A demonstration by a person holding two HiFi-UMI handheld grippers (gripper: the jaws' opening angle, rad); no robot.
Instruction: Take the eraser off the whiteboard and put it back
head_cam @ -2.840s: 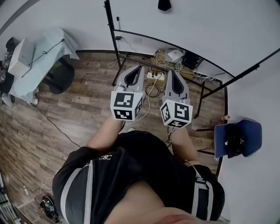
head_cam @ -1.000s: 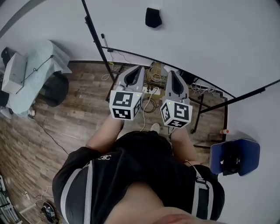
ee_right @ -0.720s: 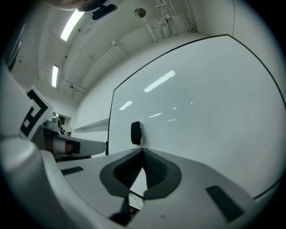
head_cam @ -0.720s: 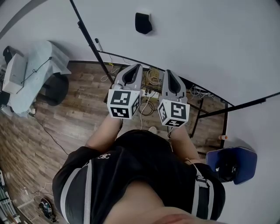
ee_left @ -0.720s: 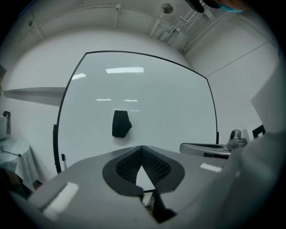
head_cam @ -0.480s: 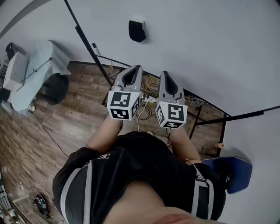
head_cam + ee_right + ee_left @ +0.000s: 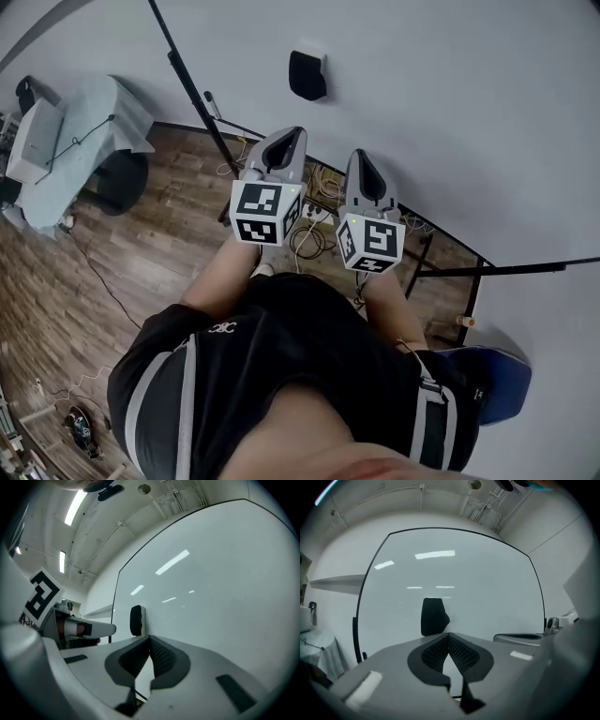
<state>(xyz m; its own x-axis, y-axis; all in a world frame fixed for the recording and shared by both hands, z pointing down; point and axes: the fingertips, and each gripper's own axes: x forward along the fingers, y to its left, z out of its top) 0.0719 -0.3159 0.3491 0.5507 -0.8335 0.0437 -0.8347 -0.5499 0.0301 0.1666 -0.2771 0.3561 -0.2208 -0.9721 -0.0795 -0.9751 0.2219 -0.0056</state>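
A black eraser [image 7: 307, 75] sticks to the upright whiteboard [image 7: 450, 112], straight ahead of both grippers and apart from them. My left gripper [image 7: 291, 133] points level at the board with its jaws shut and empty. In the left gripper view the eraser [image 7: 433, 616] sits just above the left gripper's [image 7: 449, 633] closed tips. My right gripper [image 7: 361, 155] is held beside it, also shut and empty. In the right gripper view the eraser [image 7: 136, 619] shows edge-on, left of the right gripper's [image 7: 150, 637] tips, with the left gripper [image 7: 79, 629] further left.
The whiteboard's black stand [image 7: 192, 89] and crossbar [image 7: 506, 270] rise from a wooden floor with a tangle of cables [image 7: 309, 234]. A cloth-covered table [image 7: 80, 122] and a dark stool [image 7: 122, 178] are at the left. A blue chair [image 7: 497, 384] is at the lower right.
Both grippers have been carried forward, closer to the whiteboard, and the eraser now sits nearer above their tips. Both stay shut and empty.
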